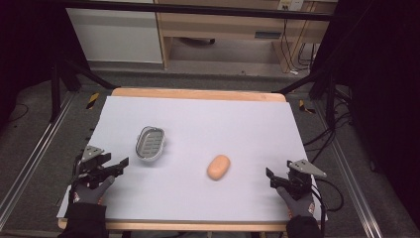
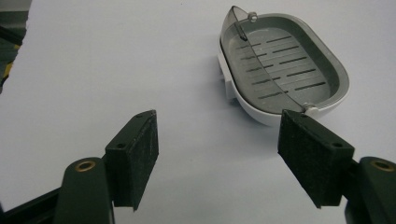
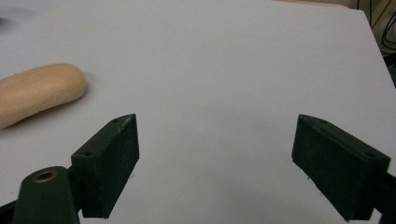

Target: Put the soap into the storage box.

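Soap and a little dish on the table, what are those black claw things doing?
A person holds a two-jaw gripper in each hand at a table covered in white. The left gripper is open and points toward the soap dish, whose clear lid stands open and whose slotted tray is bare. The right gripper is open too, resting near the table's right edge. The peach-coloured soap lies on the white cover between them. Neither gripper touches anything yet.

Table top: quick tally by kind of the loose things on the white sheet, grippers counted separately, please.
Soap dish, grey with slotted tray: 1
Soap bar, peach-coloured: 1
Grippers, left gripper and right gripper, both with jaws apart and nothing between them: 2
Total: 2 loose things, 4 with the grippers.
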### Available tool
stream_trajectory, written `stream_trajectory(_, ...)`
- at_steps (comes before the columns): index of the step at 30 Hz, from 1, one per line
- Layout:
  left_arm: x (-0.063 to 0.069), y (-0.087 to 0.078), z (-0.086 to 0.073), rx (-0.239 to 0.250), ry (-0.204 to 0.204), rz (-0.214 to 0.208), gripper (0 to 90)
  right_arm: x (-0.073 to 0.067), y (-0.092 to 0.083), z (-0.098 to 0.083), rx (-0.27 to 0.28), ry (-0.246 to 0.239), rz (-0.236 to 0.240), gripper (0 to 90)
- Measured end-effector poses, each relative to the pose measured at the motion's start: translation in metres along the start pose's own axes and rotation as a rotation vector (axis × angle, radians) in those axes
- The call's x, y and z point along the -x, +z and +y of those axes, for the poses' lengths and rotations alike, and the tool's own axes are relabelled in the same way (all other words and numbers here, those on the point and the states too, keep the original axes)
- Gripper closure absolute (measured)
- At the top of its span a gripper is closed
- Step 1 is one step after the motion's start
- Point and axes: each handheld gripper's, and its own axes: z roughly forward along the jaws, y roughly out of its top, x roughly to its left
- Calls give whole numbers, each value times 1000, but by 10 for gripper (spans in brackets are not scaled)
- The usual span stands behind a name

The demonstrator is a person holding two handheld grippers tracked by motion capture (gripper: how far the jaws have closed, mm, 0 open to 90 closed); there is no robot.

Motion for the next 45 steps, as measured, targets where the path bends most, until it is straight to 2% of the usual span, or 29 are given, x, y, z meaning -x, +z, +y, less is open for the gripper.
stream_trajectory(11,12,-4,6,24,0,-50,279,1,1,-3,-20,-18,-10,138)
stream_trajectory(17,22,-3,6,20,20,-61,275,1,0,-2,-14,0,1,121)
stream_trajectory(22,30,-3,8,21,39,-72,271,0,0,-2,-11,-8,4,121)
stream_trajectory(27,40,-1,8,20,66,-78,267,0,2,-2,-30,-12,16,120)
stream_trajectory(32,51,-1,9,19,82,-101,262,0,1,-2,-25,-10,17,119)
stream_trajectory(45,78,3,13,4,139,-128,257,-1,0,-1,-17,-20,20,109)
